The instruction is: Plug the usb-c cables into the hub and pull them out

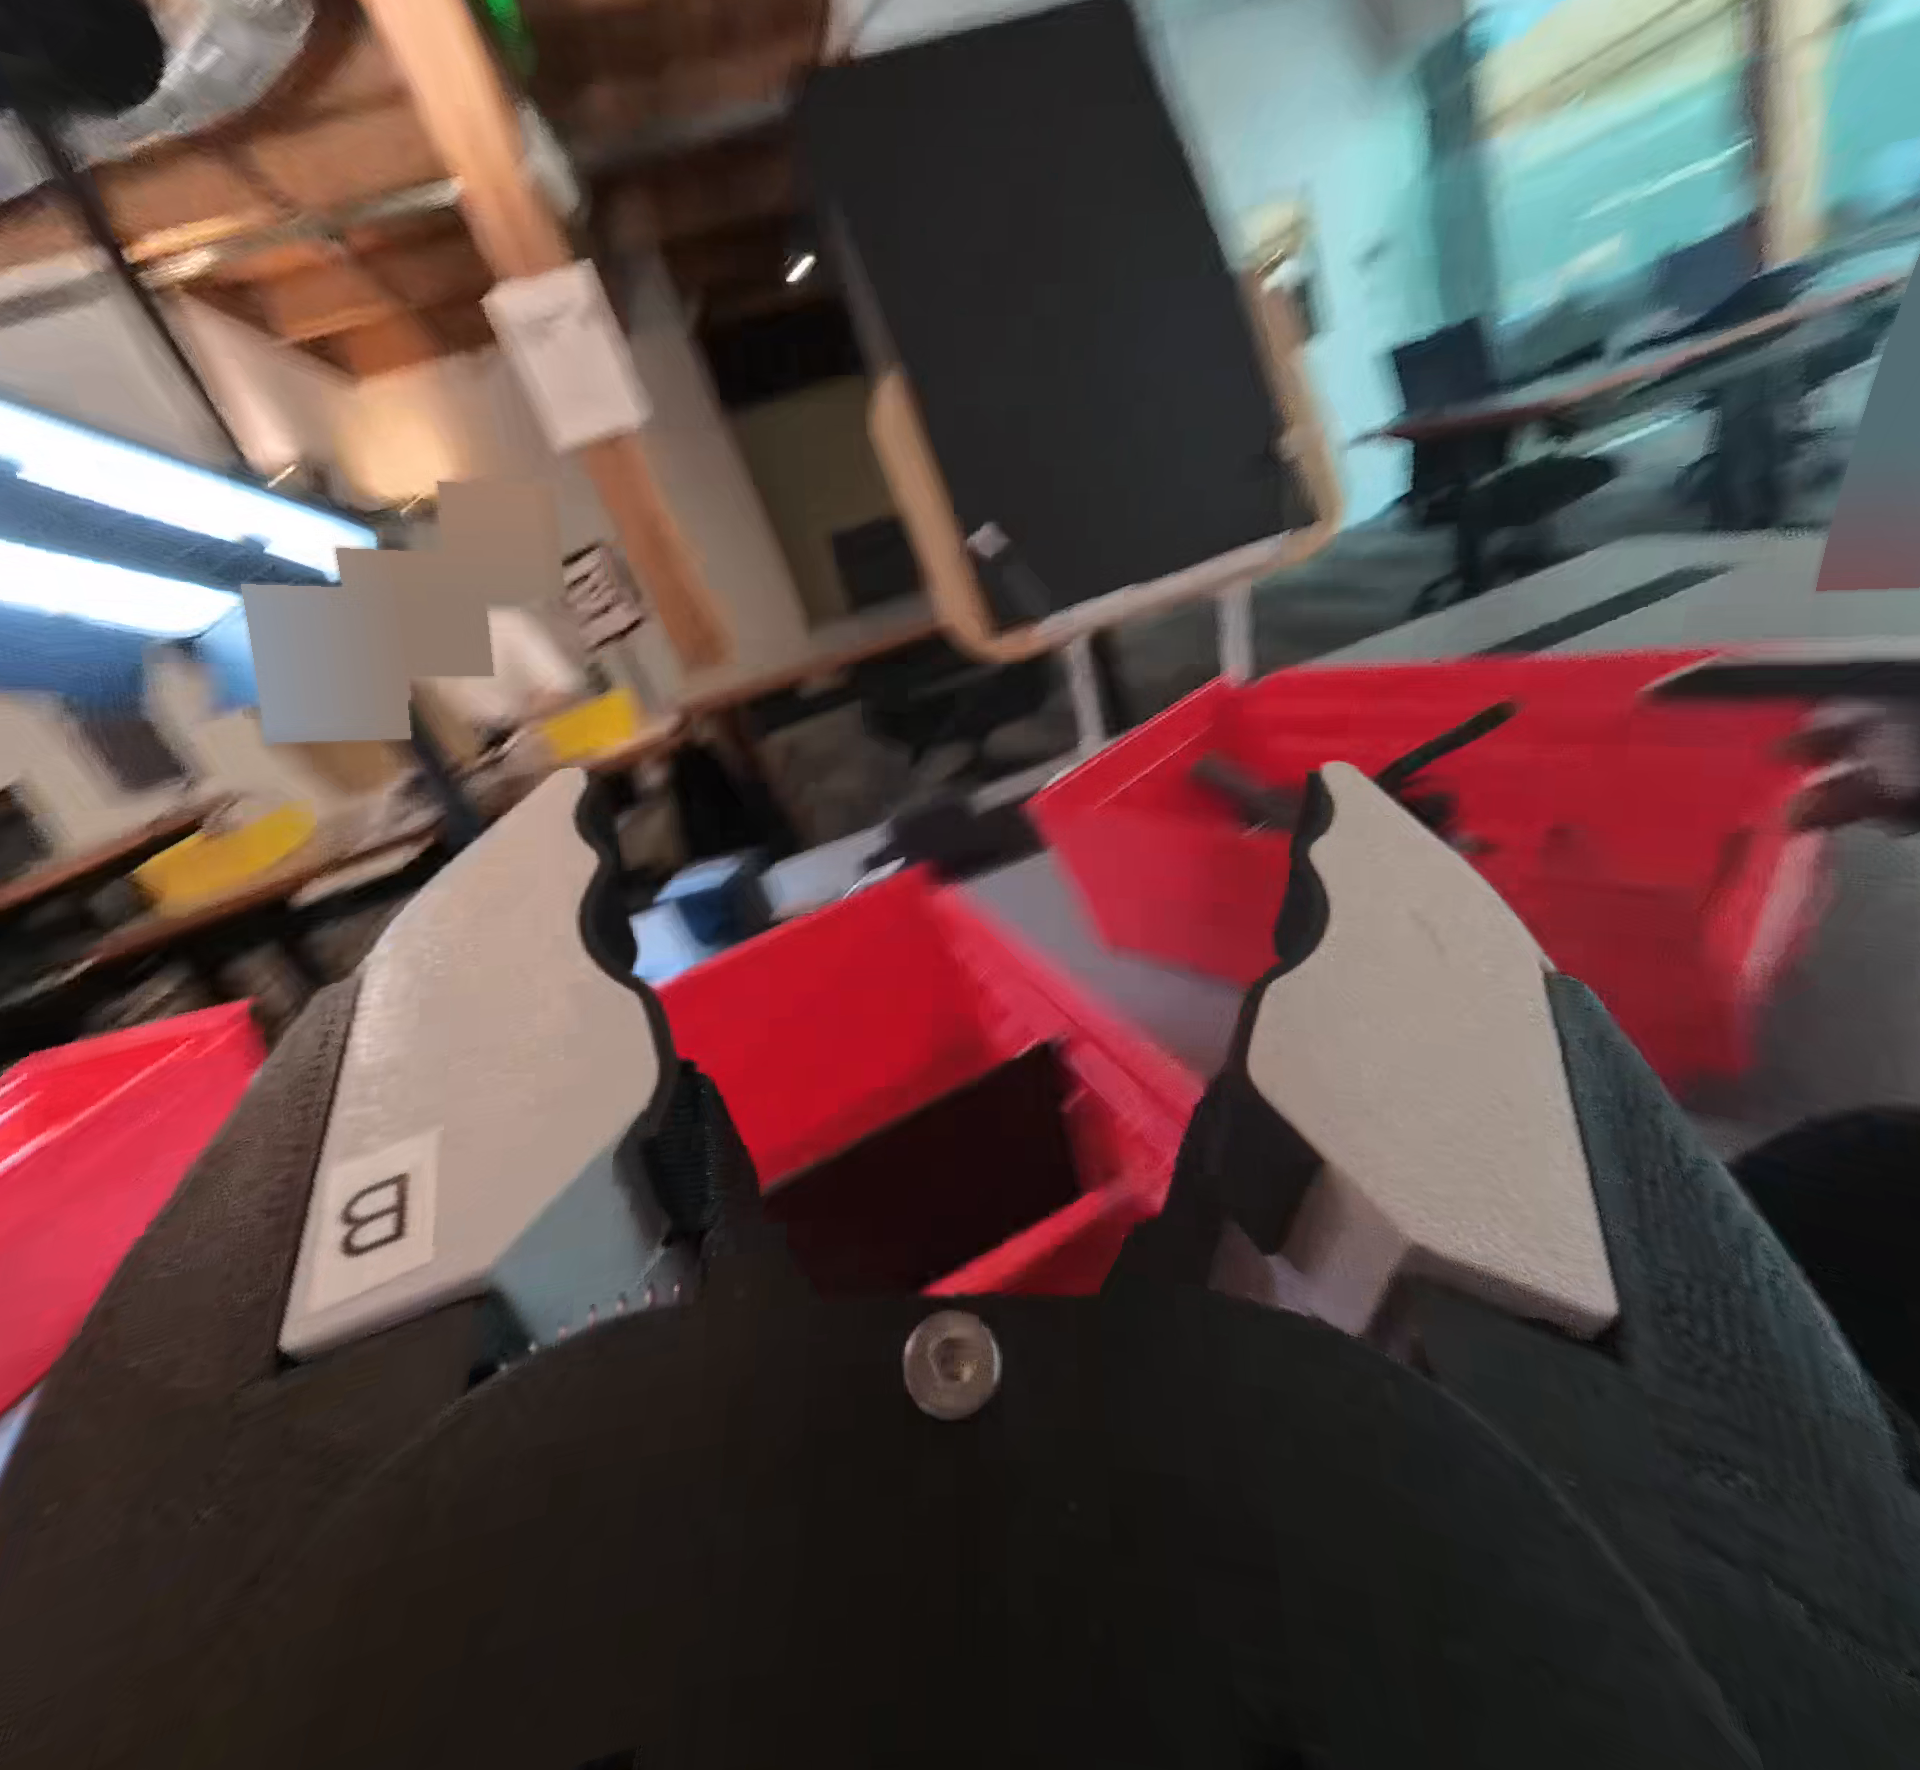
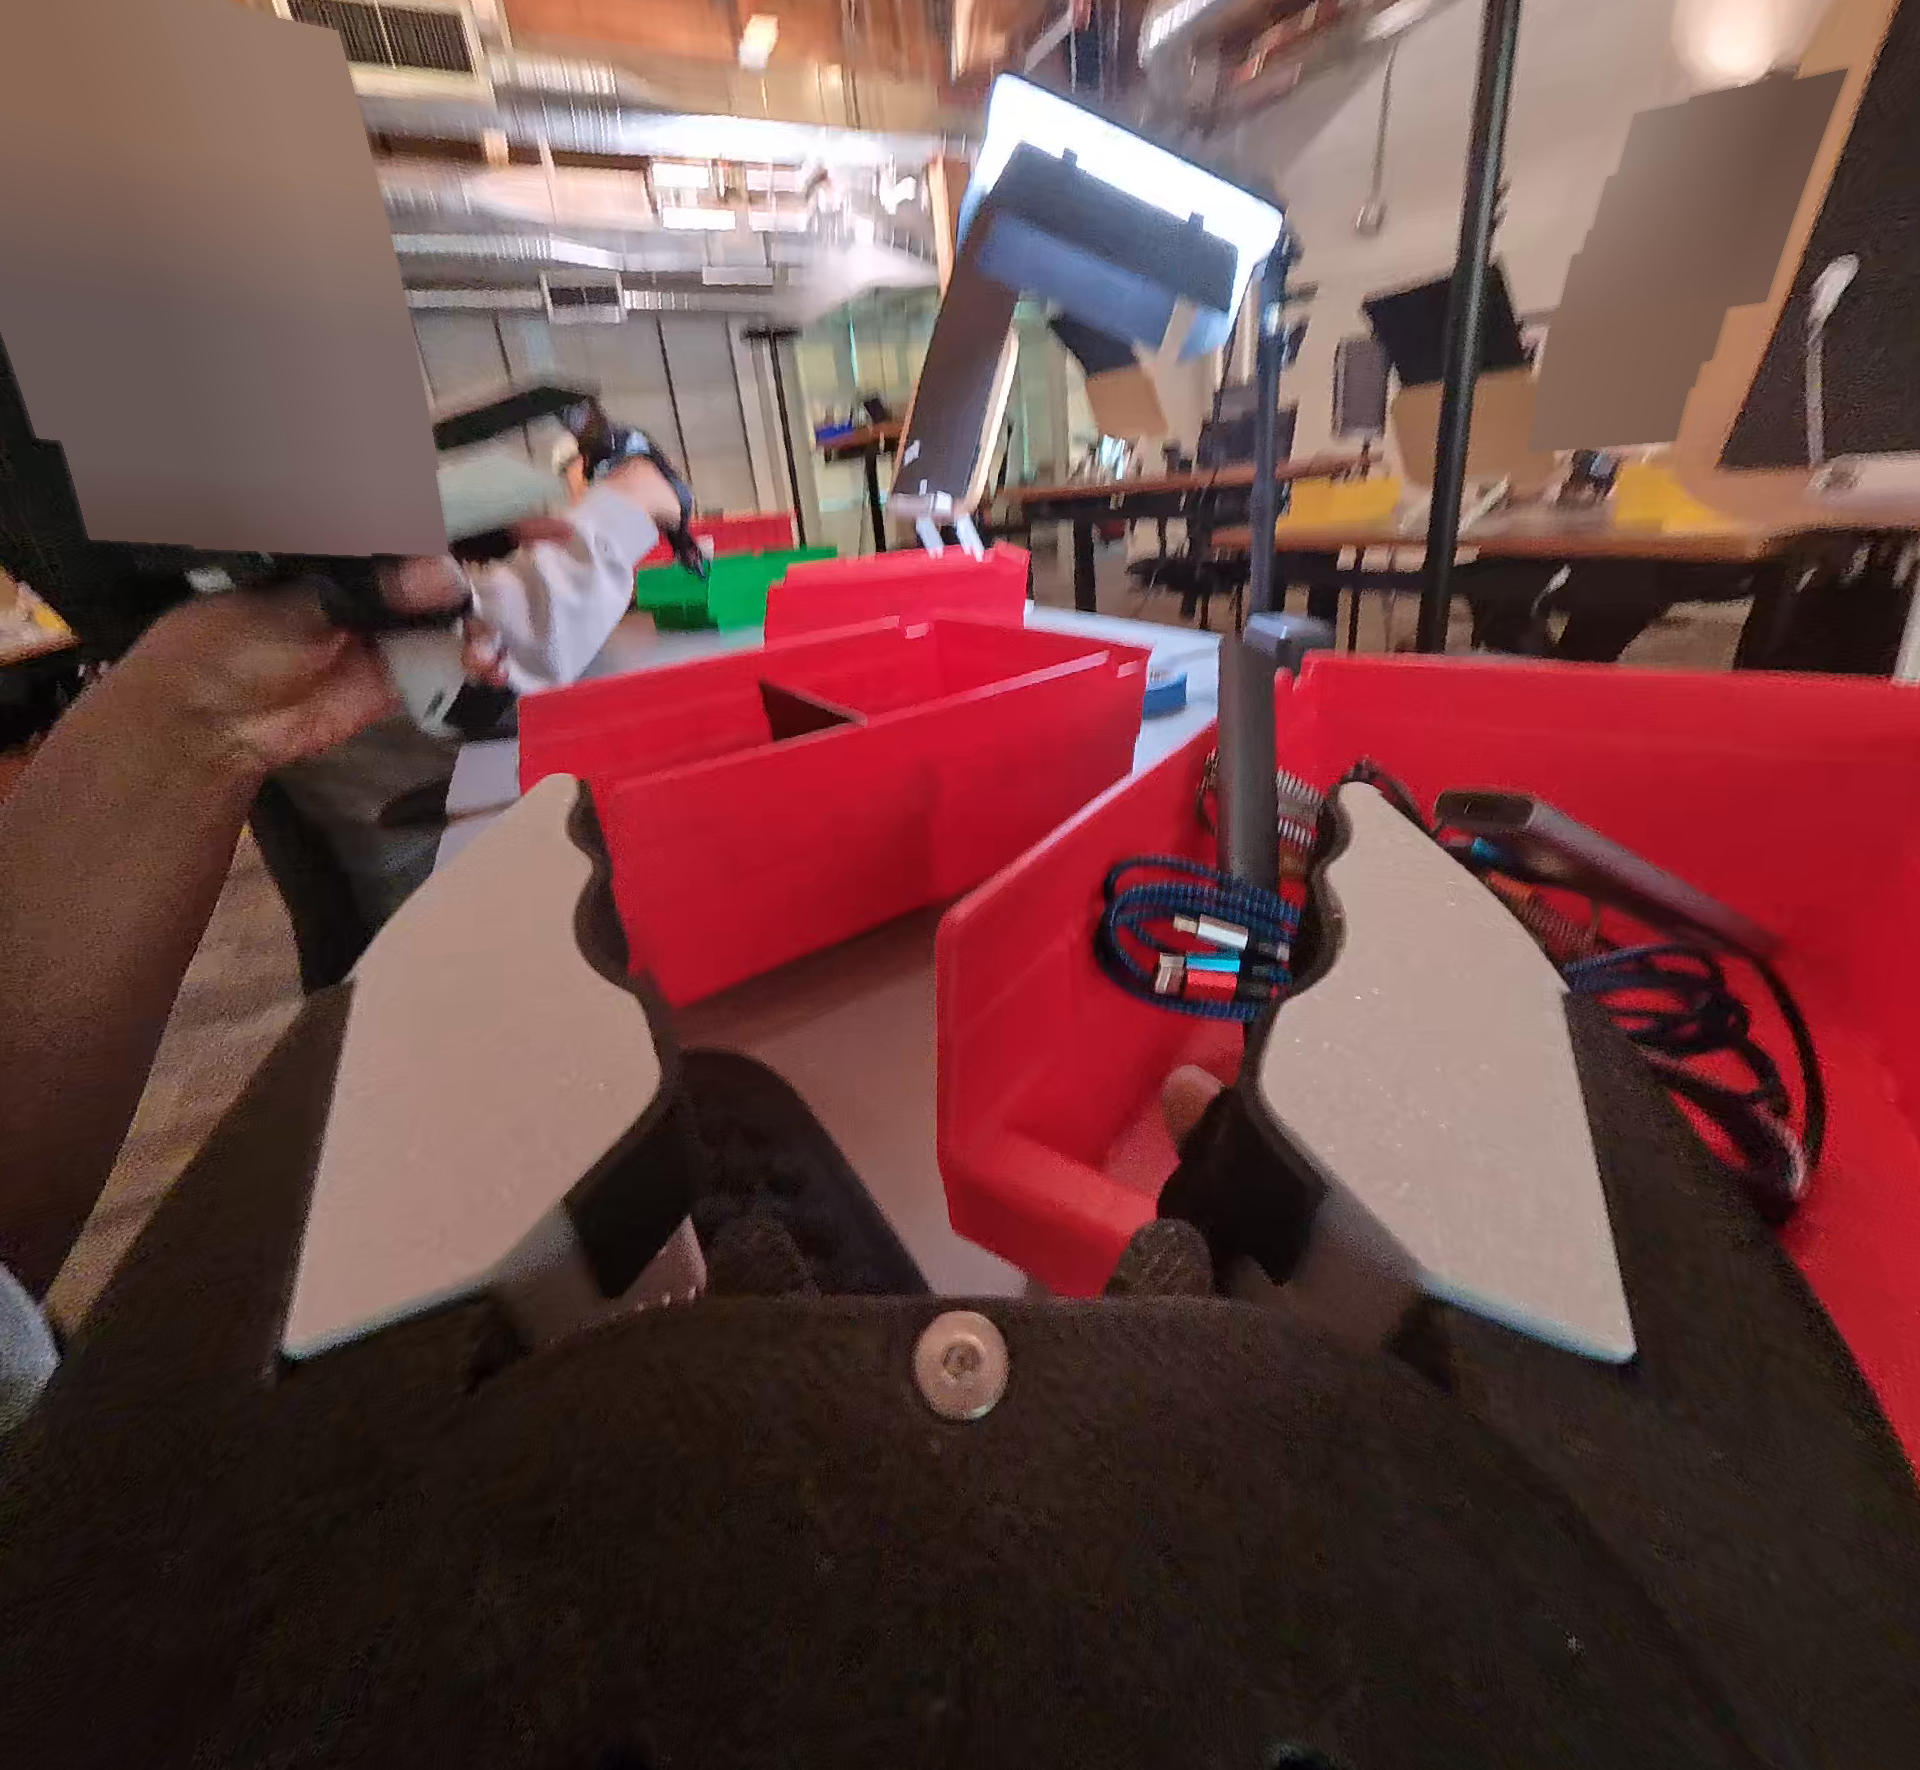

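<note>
Both tongs stood wide open, nothing held: left gripper (image 1: 951, 847) hung over a divided red bin (image 1: 914, 993), right gripper (image 2: 956, 847) at the near-left edge of the big red bin (image 2: 1039, 1014) w/ the task gear. Inside that bin, right wrist view: blue braided usb-c cables (image 2: 1195, 951) coiled near the left wall, metal plugs (image 2: 1210, 931) pointing left; dark grey hub (image 2: 1600, 863) lying tilted to the right on a tangle of darker cables (image 2: 1704, 1024); a second grey bar (image 2: 1247, 744) standing upright betw. them, prob. another hub, not certain. Judged: cables light, floppy, braid grippy enough but the coil would drag along; best taken by the stiff plug shell just behind the metal tip, so the plug stays aligned. Hub looked light, rigid, smooth, likely to slide on the loose cables unless pinned across its long sides by the other tongs. Hard to make out: hub ports not visible, port count unknown; right finger (image 2: 1434, 1045) covered part of the coil; far ends of cables lost in the tangle. Left wrist view badly motion-blurred, only dark smears in the far red bin (image 1: 1455, 837), nothing identifiable; a person's arm (image 2: 156, 837) cut off at the left edge.
</note>
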Motion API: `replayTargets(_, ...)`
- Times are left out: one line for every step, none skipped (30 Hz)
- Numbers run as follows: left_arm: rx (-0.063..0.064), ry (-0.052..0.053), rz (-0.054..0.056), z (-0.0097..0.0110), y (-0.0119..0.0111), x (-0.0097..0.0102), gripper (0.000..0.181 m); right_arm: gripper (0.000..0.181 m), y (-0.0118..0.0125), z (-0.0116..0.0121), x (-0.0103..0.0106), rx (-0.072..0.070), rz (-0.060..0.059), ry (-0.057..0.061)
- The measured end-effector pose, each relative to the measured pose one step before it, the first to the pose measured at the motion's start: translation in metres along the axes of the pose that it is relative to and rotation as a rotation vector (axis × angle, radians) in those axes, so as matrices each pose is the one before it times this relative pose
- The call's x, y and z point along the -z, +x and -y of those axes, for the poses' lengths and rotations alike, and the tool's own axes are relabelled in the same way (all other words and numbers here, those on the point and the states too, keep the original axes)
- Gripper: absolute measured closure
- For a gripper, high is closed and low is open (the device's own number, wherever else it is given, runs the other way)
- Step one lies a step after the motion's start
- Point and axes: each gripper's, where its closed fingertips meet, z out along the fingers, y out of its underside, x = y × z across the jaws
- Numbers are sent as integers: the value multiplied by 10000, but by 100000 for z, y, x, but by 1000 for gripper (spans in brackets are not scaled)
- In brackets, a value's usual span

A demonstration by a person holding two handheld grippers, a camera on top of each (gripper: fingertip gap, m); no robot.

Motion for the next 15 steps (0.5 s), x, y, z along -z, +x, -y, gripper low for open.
replayTargets(-147,-749,786,-1558,-2583,1199,56,52,-67,747,108,97,-57,521)
replayTargets(-170,-790,788,-1768,-2621,1144,54,50,-84,781,156,147,-49,541)
replayTargets(-124,-627,792,-1764,-2623,959,54,48,-102,777,158,179,-37,517)
replayTargets(-1,-440,685,-1753,-2430,729,54,48,-110,686,161,169,-3,423)
replayTargets(315,-466,434,-1876,-1939,481,54,46,-118,605,119,137,21,353)
replayTargets(660,-413,9,-1722,-1187,195,54,43,-136,504,96,107,57,299)
replayTargets(965,-293,-402,-1401,-454,-23,54,39,-30,388,56,78,-4,233)
replayTargets(1061,-327,-634,-1215,36,-130,54,36,23,309,50,56,-35,183)
replayTargets(909,-349,-748,-1021,345,-187,54,36,-3,302,54,56,-14,175)
replayTargets(636,-257,-678,-774,380,-186,54,36,0,314,58,71,-36,179)
replayTargets(415,-83,-367,-480,135,-183,55,36,34,256,54,81,-54,143)
replayTargets(165,-89,-70,-380,-110,-179,56,36,51,182,45,98,-61,102)
replayTargets(-92,-182,-97,-392,55,-182,60,36,72,70,13,109,-65,41)
replayTargets(-156,-190,-160,-366,238,-196,65,36,-10,-36,-12,87,-11,-11)
replayTargets(-105,-156,-176,-297,274,-177,74,36,-130,-30,-29,22,65,-1)
